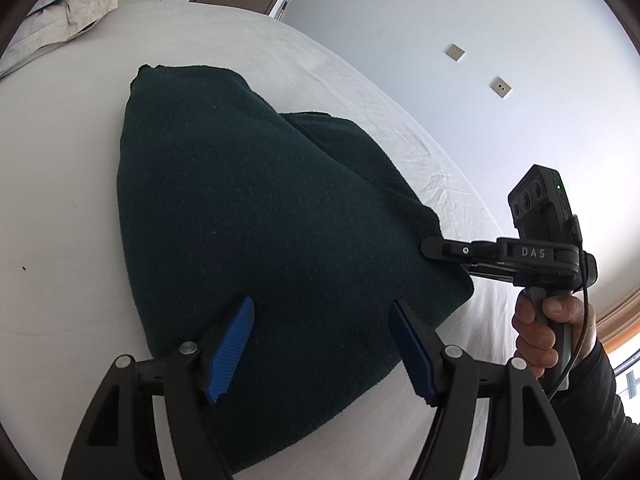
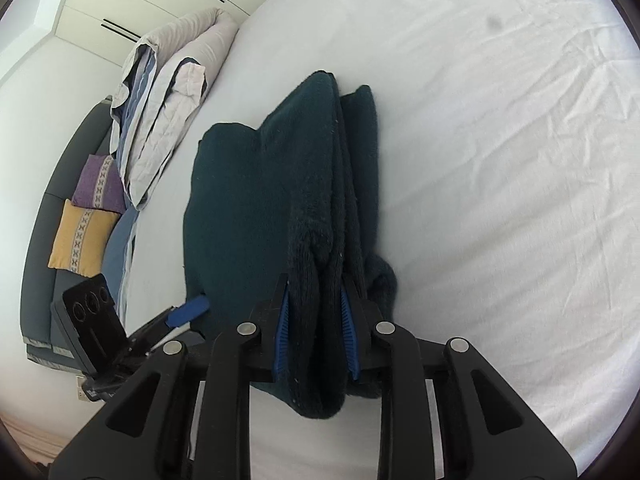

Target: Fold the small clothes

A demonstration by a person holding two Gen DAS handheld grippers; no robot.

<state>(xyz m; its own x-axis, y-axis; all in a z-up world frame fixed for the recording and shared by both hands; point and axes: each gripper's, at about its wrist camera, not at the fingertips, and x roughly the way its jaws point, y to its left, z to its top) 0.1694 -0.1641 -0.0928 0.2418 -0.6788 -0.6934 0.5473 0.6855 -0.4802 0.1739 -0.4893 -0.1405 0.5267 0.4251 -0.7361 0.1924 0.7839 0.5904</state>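
the right gripper [image 2: 314,320], at lower centre of the right wrist view, is pinching a thick bunched ridge of the dark green garment [image 2: 256,208] between nearly closed jaws, its blue pads [image 2: 282,332] pressing on the fabric from both sides. the left gripper [image 1: 320,344], at the bottom of the left wrist view, is standing wide apart over the garment's near edge, with nothing between its blue pads [image 1: 232,348]; whether they are touching the cloth cannot be told. the garment is lying on the white bed sheet [image 2: 500,160], filling the middle of both frames, with one layer already doubled over another and a second layer showing behind at centre right of the left view. a person's hand [image 1: 540,332] is gripping the right tool's handle at lower right there. folded bedding [image 2: 168,112] is sitting at the upper left. judged from this, the fold is partly made: the raised edge is yet to be laid down and flattened.
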